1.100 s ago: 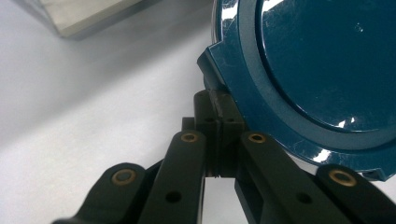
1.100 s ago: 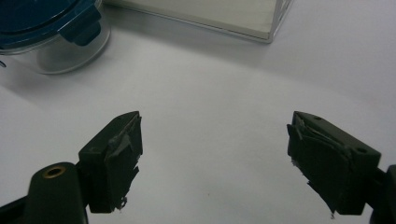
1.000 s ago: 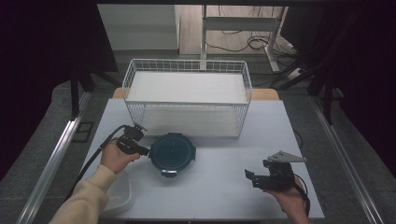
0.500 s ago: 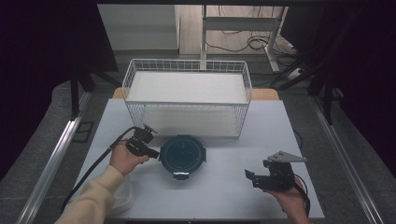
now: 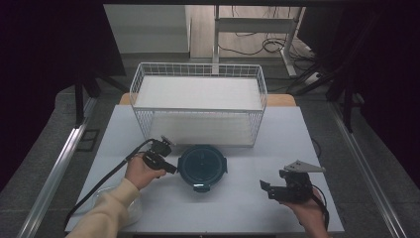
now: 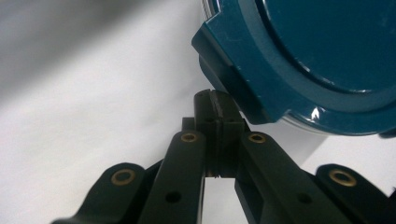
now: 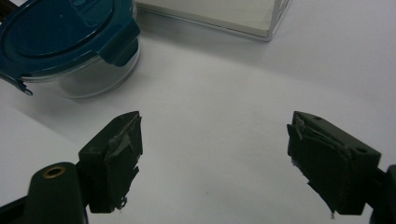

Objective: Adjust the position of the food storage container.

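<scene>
So the round glass container (image 5: pixel 202 167) with its glossy teal snap lid (image 7: pixel 60 28) sits beside the clenched left gripper (image 6: pixel 216 112); right gripper (image 7: pixel 215 158) gapes wide.

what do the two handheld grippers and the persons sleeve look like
Both are black two-jaw tools. The left gripper has brass-coloured pivot rivets and trails a thick black cable past a cream sleeve. The right gripper carries a grey three-cornered plate, and its finger pads are wrapped in frayed black tape.

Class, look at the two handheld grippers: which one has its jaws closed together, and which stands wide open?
The left gripper, beside the teal-lidded round glass container, has its jaws pressed shut. The right gripper stands wide open over bare white table.
</scene>
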Motion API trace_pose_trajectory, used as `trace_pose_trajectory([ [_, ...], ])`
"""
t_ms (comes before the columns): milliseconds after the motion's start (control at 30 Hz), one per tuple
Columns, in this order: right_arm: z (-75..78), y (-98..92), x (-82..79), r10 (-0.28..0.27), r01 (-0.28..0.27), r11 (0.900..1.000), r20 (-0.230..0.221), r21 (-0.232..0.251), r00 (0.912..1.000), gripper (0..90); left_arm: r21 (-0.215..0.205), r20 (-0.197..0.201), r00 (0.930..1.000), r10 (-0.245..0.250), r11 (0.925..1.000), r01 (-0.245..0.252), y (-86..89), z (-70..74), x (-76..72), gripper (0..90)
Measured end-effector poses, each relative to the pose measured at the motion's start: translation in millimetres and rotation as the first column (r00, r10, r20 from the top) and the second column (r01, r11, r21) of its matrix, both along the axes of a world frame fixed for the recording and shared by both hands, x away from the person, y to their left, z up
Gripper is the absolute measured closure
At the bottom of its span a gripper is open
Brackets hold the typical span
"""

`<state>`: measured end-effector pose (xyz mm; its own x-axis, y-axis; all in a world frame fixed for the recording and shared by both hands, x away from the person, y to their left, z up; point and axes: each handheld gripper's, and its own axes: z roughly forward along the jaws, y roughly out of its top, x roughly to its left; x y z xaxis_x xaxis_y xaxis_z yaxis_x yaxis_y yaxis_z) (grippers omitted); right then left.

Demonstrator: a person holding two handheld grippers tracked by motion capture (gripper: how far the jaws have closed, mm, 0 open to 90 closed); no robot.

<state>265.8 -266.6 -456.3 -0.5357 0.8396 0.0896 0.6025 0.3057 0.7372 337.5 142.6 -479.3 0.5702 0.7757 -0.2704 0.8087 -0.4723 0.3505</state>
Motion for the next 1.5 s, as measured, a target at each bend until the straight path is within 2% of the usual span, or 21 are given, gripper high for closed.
trace_pose_trajectory([
  [33,0.0,0.0,0.0,0.000,0.000,1.000,0.000,0.000,1.0000,17.6,-0.017,-0.017,0.9999,0.004,0.9998,-0.004,-2.7,-1.8,-0.6,90.0],
  [133,0.2,-0.9,-0.2,-0.003,0.003,1.000,0.000,0.004,1.0000,17.6,-0.055,-0.027,0.9991,-0.034,0.9980,0.032,-9.9,-4.9,-0.1,90.0],
  [233,0.3,-1.6,-0.3,-0.005,0.005,1.000,-0.002,0.004,1.0000,17.6,-0.046,-0.012,0.9993,-0.036,0.9983,0.035,-10.8,-2.6,1.1,90.0],
  [367,0.3,-3.1,-0.4,-0.005,0.005,1.000,0.001,0.003,1.0000,17.6,-0.039,0.011,0.9999,-0.006,0.9992,0.006,-9.9,0.7,4.2,90.0],
  [600,1.7,-3.6,-0.6,-0.005,0.005,1.000,0.005,0.005,1.0000,17.7,-0.097,0.016,0.9998,-0.008,0.9952,0.010,-5.0,9.5,1.1,89.8],
  [667,2.2,-3.1,-1.1,-0.005,0.005,1.000,0.005,0.006,1.0000,17.7,-0.100,0.021,0.9996,-0.018,0.9948,0.020,-3.8,12.0,-1.0,87.8],
  [700,3.2,-3.4,-1.7,-0.006,0.006,1.000,0.009,0.007,0.9999,17.6,-0.094,0.039,0.9991,-0.017,0.9954,0.021,-1.6,15.5,-5.0,87.1],
  [833,4.6,-6.2,-1.7,-0.015,0.015,1.000,0.013,0.013,0.9998,17.6,-0.133,0.080,0.9968,0.003,0.9912,0.007,4.1,24.8,-15.1,85.9],
  [900,4.7,-6.8,-1.5,-0.016,0.015,1.000,0.014,0.014,0.9998,17.7,-0.180,0.135,0.9908,0.015,0.9837,0.010,7.4,38.1,-32.4,82.8],
  [933,4.7,-6.8,-1.5,-0.016,0.015,1.000,0.014,0.014,0.9998,17.7,-0.180,0.135,0.9908,0.015,0.9837,0.010,7.4,38.1,-32.4,80.0],
  [967,4.9,-6.5,-1.7,-0.014,0.014,1.000,0.016,0.014,0.9998,17.7,-0.191,0.157,0.9874,0.019,0.9815,0.012,8.1,42.4,-39.4,76.3],
  [1000,5.1,-6.1,-1.9,-0.012,0.012,1.000,0.017,0.013,0.9998,17.6,-0.191,0.214,0.9763,0.033,0.9816,0.008,9.7,49.8,-54.2,70.7],
  [1033,5.3,-5.5,-2.1,-0.011,0.010,1.000,0.018,0.015,0.9998,17.7,-0.183,0.239,0.9700,0.044,0.9831,0.001,11.0,53.0,-61.5,64.5],
  [1067,5.4,-5.2,-2.3,-0.008,0.008,1.000,0.018,0.015,0.9998,17.6,-0.183,0.239,0.9700,0.044,0.9831,0.001,11.0,53.0,-61.5,58.0],
  [1100,5.6,-4.9,-2.5,-0.008,0.008,1.000,0.018,0.016,0.9998,17.6,-0.179,0.257,0.9650,0.052,0.9839,-0.006,13.0,55.7,-68.1,52.3],
  [1133,5.6,-4.7,-2.5,-0.008,0.008,1.000,0.018,0.016,0.9998,17.6,-0.203,0.282,0.9555,0.087,0.9788,-0.029,16.6,60.2,-81.6,47.8],
  [1167,5.6,-4.7,-2.5,-0.008,0.008,1.000,0.018,0.016,0.9998,17.6,-0.203,0.282,0.9555,0.087,0.9788,-0.029,16.6,60.2,-81.6,42.9],
  [1200,5.6,-4.3,-2.5,-0.007,0.007,1.000,0.017,0.016,0.9998,17.6,-0.220,0.288,0.9521,0.102,0.9748,-0.038,17.0,62.1,-88.5,38.6],
  [1333,5.5,-3.5,-2.3,-0.006,0.006,1.000,0.016,0.014,0.9999,17.6,-0.280,0.306,0.9466,0.102,0.9599,-0.012,12.2,67.3,-111.8,32.5],
  [1400,5.5,-2.3,-2.6,-0.003,0.003,1.000,0.017,0.012,0.9999,17.6,-0.307,0.317,0.9421,0.111,0.9516,-0.009,2.4,65.5,-121.0,30.0],
  [1500,5.9,-1.5,-3.2,-0.001,0.001,1.000,0.017,0.014,0.9999,17.6,-0.314,0.314,0.9432,0.108,0.9494,-0.004,-5.5,61.3,-124.0,28.2],
])
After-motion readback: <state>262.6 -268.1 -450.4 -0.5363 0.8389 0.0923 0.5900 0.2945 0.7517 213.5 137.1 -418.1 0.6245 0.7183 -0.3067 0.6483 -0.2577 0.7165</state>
